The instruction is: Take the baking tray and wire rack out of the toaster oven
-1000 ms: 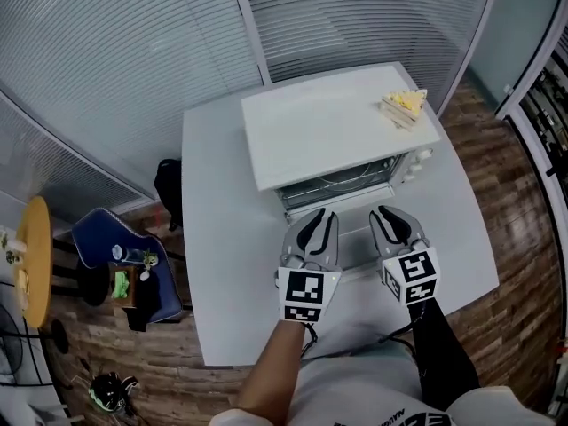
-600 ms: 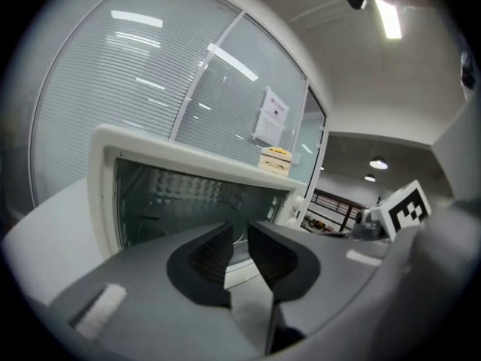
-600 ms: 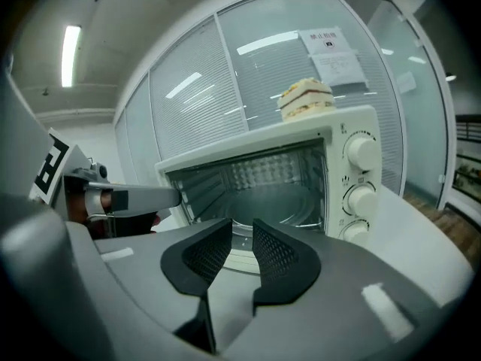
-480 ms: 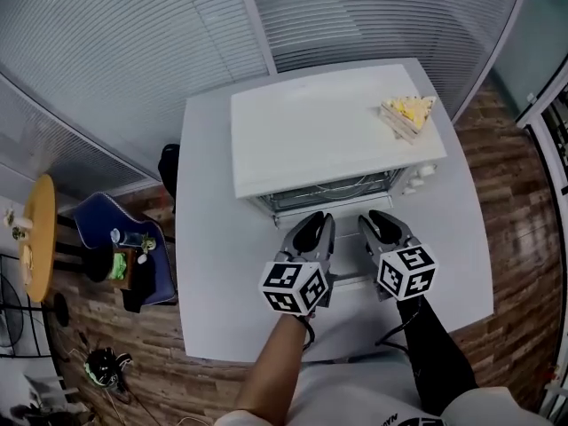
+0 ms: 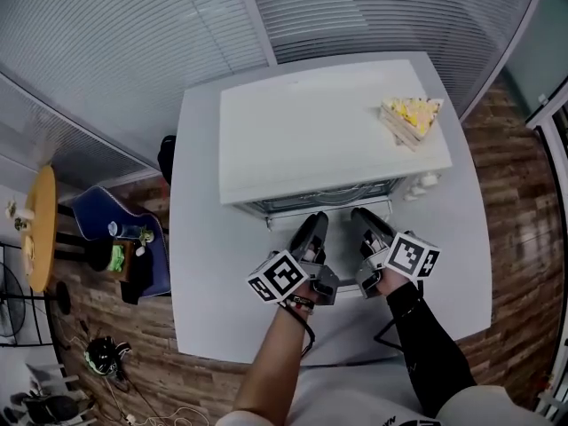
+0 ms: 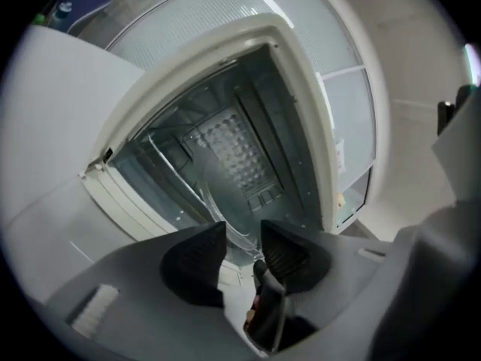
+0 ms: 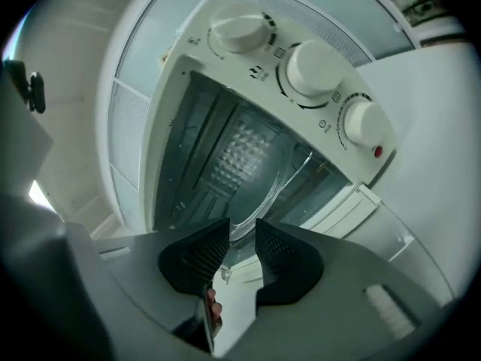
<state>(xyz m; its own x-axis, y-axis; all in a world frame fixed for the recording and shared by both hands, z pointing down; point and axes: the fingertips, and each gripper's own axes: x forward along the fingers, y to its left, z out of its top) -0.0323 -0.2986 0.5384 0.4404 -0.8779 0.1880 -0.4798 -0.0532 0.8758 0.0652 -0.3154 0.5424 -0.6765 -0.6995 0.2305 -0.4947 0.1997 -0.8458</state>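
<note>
White toaster oven [image 5: 311,136], door open, lies at 12 o'clock of both grippers. Left gripper [image 6: 242,235] and right gripper [image 7: 242,232] have just been opening; their jaws stand apart, pinching nothing. Wire rack [image 6: 180,173] and baking tray [image 7: 264,201] sit inside, probably light, stiff, slippery metal, best pinched at the front rim.

A white square table [image 5: 200,264] stands on a wood-plank floor [image 5: 519,193], close to a wall of ribbed glass panels [image 5: 133,51]. Directly on the table stands the white toaster oven [image 5: 311,131], set toward the far edge with its open front turned to the near edge, and bare tabletop shows along its left side, its right side and in front of it. On the floor to the left of the table stands a blue chair [image 5: 102,233] with small items on its seat
</note>
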